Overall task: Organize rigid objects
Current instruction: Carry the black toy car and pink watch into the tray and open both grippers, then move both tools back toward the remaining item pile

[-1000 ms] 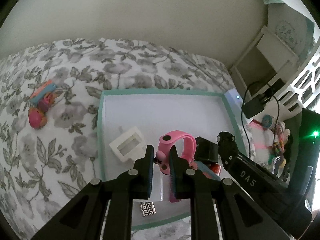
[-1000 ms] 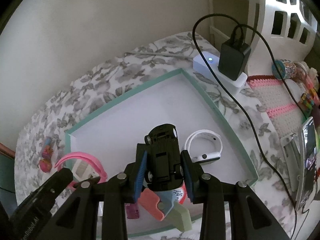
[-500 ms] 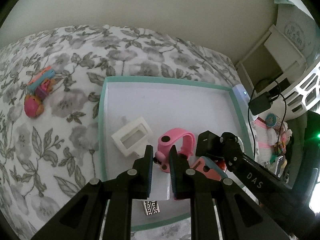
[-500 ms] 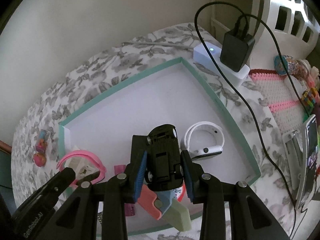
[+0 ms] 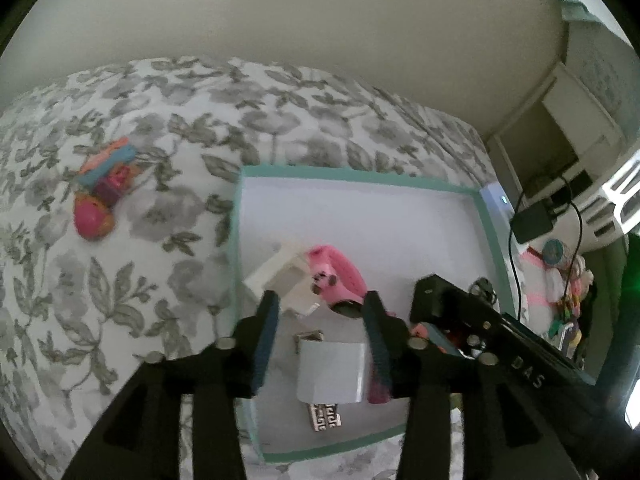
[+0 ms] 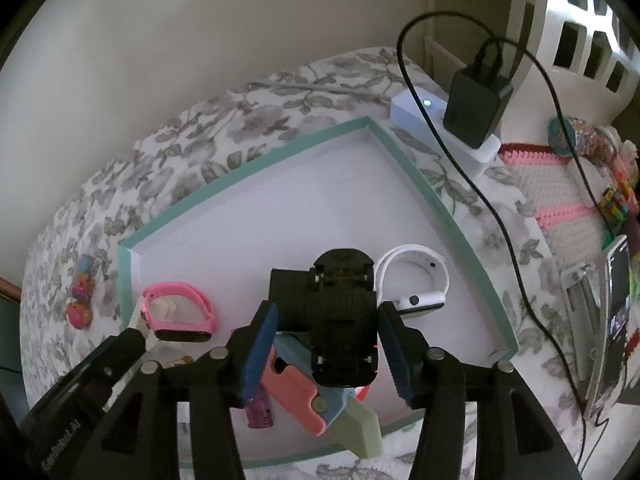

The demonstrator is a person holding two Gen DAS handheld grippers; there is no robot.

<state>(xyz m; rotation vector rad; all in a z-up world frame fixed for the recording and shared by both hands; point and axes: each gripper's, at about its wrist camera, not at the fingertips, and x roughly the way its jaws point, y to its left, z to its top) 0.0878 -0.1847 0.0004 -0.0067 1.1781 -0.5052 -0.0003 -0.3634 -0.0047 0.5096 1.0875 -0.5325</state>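
A teal-rimmed white tray (image 5: 360,174) (image 6: 240,176) lies on the flowered bedspread. My left gripper (image 5: 320,334) hangs over its near left part with its jaws opening. A white plug block (image 5: 332,376) lies on the tray floor between the fingers, untouched by the pads. Just beyond are a pink watch (image 5: 340,280) (image 6: 180,312) and a white square frame (image 5: 276,276). My right gripper (image 6: 326,350) is also opening. An upside-down black toy car (image 6: 346,320) rests between its pads on a pink, blue and green folding toy (image 6: 320,408).
A white watch (image 6: 416,280) lies in the tray right of the car, and a patterned metal piece (image 5: 324,416) near the front rim. A pink toy (image 5: 94,216) sits on the bedspread to the left. Right of the tray are a power strip with a black charger (image 6: 476,104), a cable and a phone (image 6: 616,320).
Both pairs of jaws have gone from shut to open. The left let go of the white plug block and the right let go of the black car. The pink watch now leans against the white frame.
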